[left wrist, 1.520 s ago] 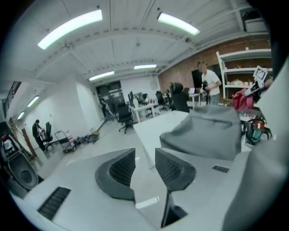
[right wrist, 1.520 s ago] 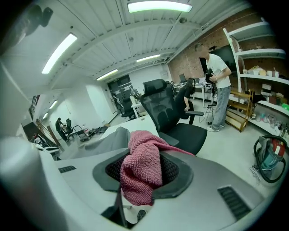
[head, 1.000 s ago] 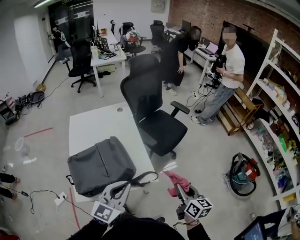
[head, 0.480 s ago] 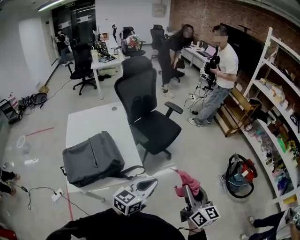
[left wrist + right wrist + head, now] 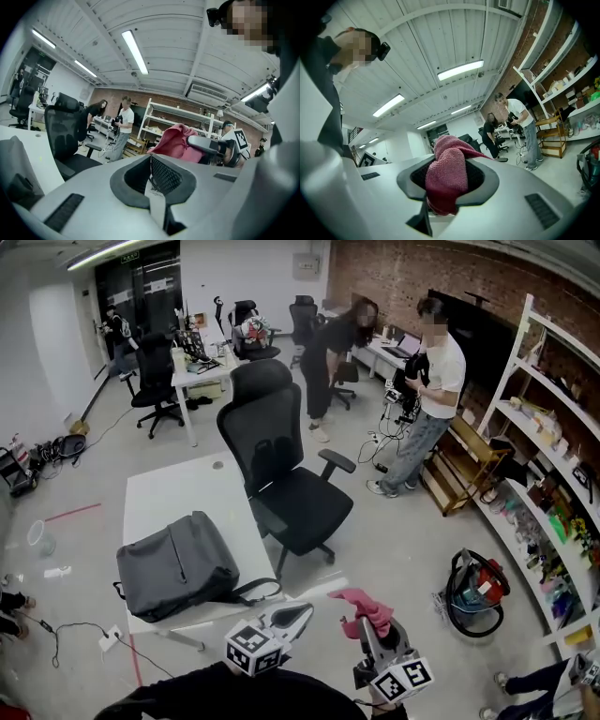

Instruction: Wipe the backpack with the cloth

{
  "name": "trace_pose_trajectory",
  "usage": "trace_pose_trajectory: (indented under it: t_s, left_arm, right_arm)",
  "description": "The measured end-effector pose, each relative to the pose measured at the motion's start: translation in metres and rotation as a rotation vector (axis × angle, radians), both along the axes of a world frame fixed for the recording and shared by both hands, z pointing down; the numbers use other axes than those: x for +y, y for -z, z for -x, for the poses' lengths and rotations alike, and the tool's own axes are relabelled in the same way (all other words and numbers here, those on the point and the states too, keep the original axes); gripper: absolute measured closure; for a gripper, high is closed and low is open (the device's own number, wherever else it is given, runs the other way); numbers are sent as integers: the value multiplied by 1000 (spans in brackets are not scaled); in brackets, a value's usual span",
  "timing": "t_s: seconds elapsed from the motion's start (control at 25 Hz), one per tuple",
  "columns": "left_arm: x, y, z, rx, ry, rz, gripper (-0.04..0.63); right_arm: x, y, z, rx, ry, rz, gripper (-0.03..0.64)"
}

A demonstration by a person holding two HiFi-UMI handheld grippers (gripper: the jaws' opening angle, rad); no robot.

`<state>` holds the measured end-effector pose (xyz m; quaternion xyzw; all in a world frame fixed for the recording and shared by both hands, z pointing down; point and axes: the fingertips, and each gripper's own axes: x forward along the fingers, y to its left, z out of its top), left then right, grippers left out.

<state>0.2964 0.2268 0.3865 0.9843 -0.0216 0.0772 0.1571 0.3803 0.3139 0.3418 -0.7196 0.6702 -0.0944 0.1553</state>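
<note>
A grey backpack (image 5: 173,568) lies flat on the white table (image 5: 178,498), and its black strap (image 5: 251,592) trails toward the near edge. My left gripper (image 5: 300,612) hovers off the table's near right corner, to the right of the strap. Its jaws are shut with nothing between them (image 5: 151,161). My right gripper (image 5: 361,622) is further right, over the floor, shut on a pink cloth (image 5: 364,607). In the right gripper view the cloth (image 5: 446,176) bulges up out of the jaws. The same cloth (image 5: 171,143) shows in the left gripper view, ahead and to the right.
A black office chair (image 5: 281,474) stands against the table's right side. Two people (image 5: 427,399) stand at desks at the back right. Shelves (image 5: 553,474) line the right wall, with a vacuum cleaner (image 5: 473,587) on the floor before them. Cables and a socket (image 5: 108,641) lie on the floor at the left.
My left gripper has swung right, away from the backpack strap, and is still shut. The right gripper has lifted a little with the cloth. The backpack now sits further left in the view.
</note>
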Motion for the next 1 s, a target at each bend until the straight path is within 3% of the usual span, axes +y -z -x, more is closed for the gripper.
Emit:
trace_pose_trajectory:
  t_s: [0.36,1.0]
  left_arm:
    - [-8,-4,6,-21,38,-11,575]
    - [3,-13,2,-41,22,-9,575]
  right_arm:
    - [-14,-4,4,5,32,3,494]
    - [-10,-26,11,-12,45,47,494]
